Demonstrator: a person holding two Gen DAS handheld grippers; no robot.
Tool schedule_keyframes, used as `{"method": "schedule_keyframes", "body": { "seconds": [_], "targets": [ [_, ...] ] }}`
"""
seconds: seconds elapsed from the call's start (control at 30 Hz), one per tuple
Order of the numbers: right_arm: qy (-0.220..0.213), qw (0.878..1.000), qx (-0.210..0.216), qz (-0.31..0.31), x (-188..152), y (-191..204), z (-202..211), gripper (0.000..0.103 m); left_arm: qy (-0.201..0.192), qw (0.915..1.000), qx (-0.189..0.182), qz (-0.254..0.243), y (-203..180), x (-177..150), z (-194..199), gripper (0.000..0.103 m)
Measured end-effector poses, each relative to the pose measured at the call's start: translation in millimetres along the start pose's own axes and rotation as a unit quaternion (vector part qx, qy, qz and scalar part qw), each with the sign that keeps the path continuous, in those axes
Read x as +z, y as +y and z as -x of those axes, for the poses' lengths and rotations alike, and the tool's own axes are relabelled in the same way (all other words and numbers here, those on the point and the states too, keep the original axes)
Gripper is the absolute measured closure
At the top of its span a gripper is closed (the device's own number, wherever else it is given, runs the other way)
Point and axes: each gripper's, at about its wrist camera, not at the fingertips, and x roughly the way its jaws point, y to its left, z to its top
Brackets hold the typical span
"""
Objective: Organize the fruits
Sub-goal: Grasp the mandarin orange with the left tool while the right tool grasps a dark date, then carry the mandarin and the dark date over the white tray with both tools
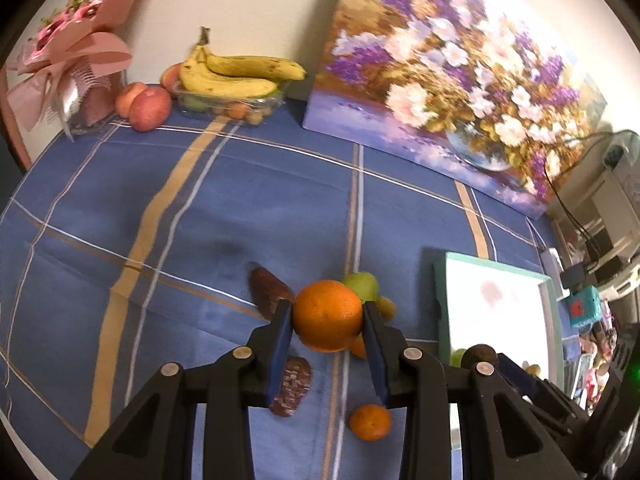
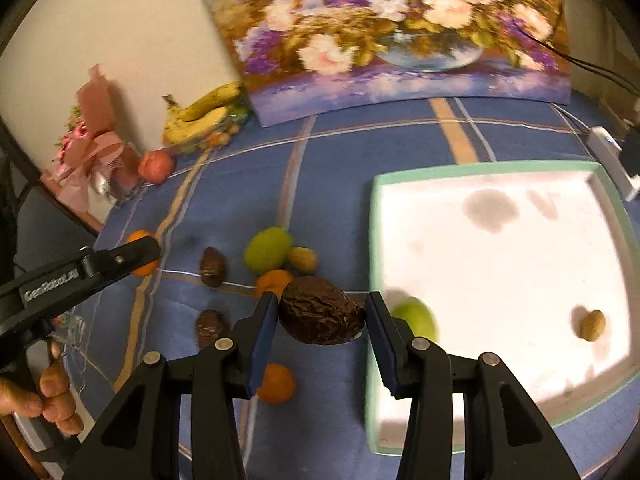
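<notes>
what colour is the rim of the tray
Mint green, around a white inside; the tray rim shows best in the right wrist view.

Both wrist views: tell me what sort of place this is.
Probably a room in someone's home, not a lab. A flower painting leans on the wall above a table under a blue plaid cloth, with a wrapped pink bouquet and bananas at the back.

Warm dim light (blown-out tray (image 2: 500,280)), fisheye blur

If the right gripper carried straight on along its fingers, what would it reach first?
Probably open tablecloth, then the flower painting. The right gripper, shut on the avocado, points just left of the tray; depth is unclear.
</notes>
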Motion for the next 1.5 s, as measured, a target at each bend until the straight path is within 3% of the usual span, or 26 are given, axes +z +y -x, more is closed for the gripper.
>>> {"method": "schedule_keyframes", "body": {
  "seconds": [0.33, 0.77, 1.27, 1.5],
  "targets": [
    [0.003, 0.995, -0.071, -0.066, 2.1, -70.4, 17.0, 0.056, 0.022, 0.9977, -0.029, -0.057, -62.2, -17.0, -11.9, 0.066],
    [-0.022, 0.982, -0.138, -0.128, -5.8, -144.8, 64.0, 0.056, 0.053, 0.9863, -0.072, -0.138, -140.8, -49.8, -18.9, 0.066],
    [-0.044, 0.977, -0.160, -0.133, -14.5, -167.6, 100.6, 0.056, 0.085, 0.9758, -0.079, -0.185, -177.3, -75.8, -31.0, 0.066],
    [-0.019, 0.979, -0.159, -0.130, -16.8, -170.5, 89.6, 0.056, 0.110, 0.9718, -0.069, -0.197, -182.5, -86.6, -47.2, 0.066]
  ]
}}
